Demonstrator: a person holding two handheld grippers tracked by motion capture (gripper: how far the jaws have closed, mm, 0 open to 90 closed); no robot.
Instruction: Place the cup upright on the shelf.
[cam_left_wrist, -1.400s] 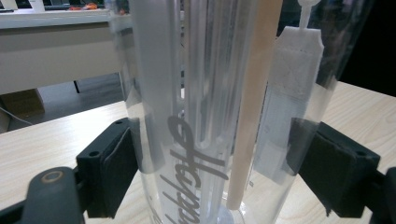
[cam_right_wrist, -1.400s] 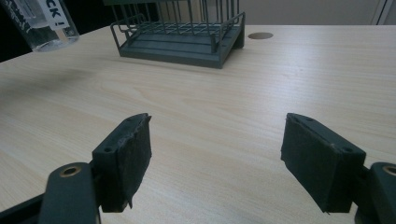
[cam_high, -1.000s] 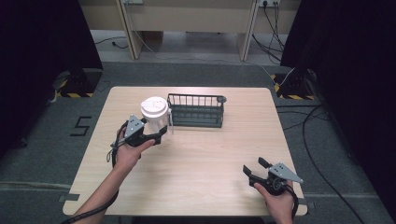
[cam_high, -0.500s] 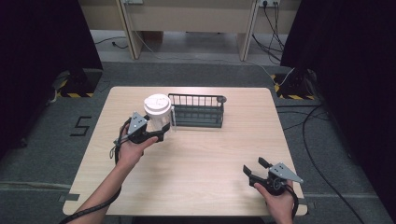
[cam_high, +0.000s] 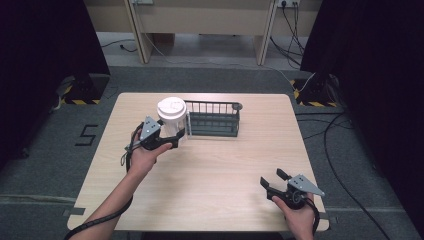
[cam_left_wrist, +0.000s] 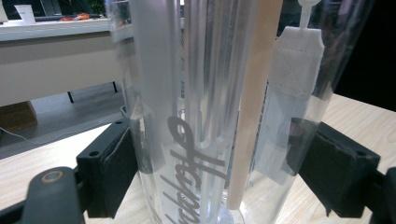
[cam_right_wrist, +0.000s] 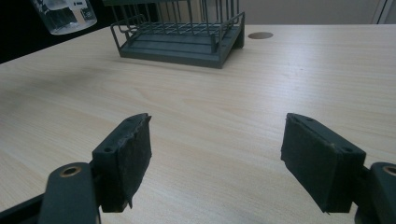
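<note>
The table (cam_high: 200, 175) lies in front of me, pale wood, mostly bare. That suits me, I think, because it leaves room to carry things across without knocking anything.

At the far middle stands the dark wire rack (cam_high: 212, 119), its barred walls upright and its tray, as far as I can see from the high view and from my right gripper view, holding nothing. It looks like the place things get set into, though nobody has told me so.

Just to the left of the rack is the clear cup (cam_high: 173, 120) with its white lid. My left gripper (cam_high: 172, 141) is closed on its sides, one pad pressed to each wall, low enough that the cup stays upright. It appears lifted off the wood, touching or nearly touching the rack's left end; I cannot tell which. Inside the cup I see a tan straw (cam_left_wrist: 252, 107) standing on end and a white paper packet (cam_left_wrist: 294, 79) leaning beside it.

My right gripper (cam_high: 272, 184) rests at the near right corner, well apart from all this, jaws spread wide with nothing between them, I judge kept out of the way.
</note>
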